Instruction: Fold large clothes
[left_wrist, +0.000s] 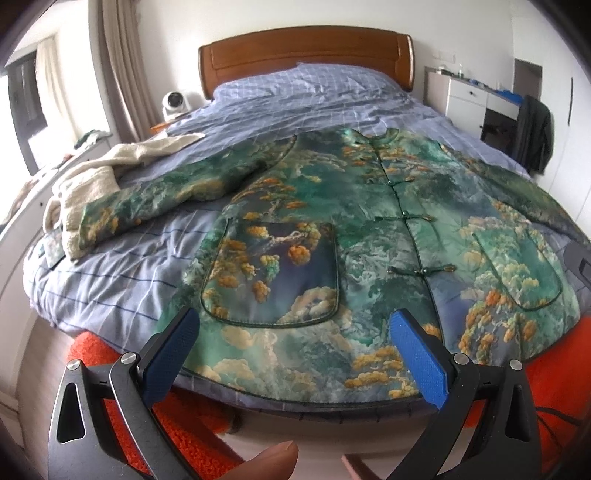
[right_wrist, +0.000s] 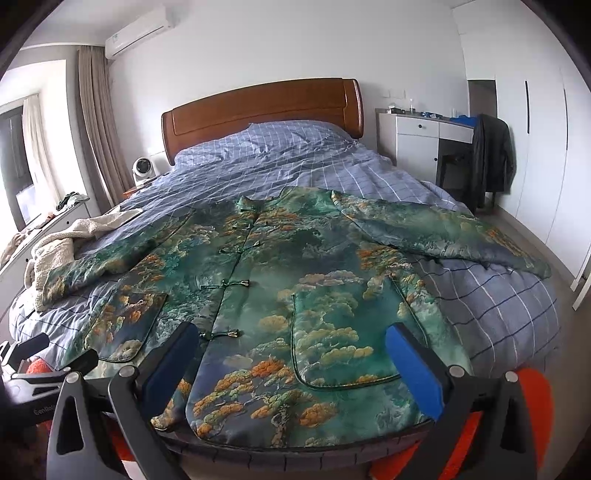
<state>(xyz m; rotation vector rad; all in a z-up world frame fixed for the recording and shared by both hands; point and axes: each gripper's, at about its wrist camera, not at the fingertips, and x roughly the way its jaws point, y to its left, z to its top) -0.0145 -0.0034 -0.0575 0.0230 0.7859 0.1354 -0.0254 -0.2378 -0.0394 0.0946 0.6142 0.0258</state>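
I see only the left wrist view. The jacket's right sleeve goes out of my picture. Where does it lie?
Observer: The right sleeve lies spread on the checked bedding, angled toward the wardrobe side.
Operator: Is the right gripper holding something?
Observer: No, the right gripper is open, above the jacket hem by its right pocket.
Operator: What is on the wall above the curtain?
Observer: An air conditioner, outside your frame.

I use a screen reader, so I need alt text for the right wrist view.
A green patterned jacket lies spread flat, front up, on a bed with blue checked bedding. The open right hand-held gripper hovers over its hem. A cream garment lies at the bed's left edge.
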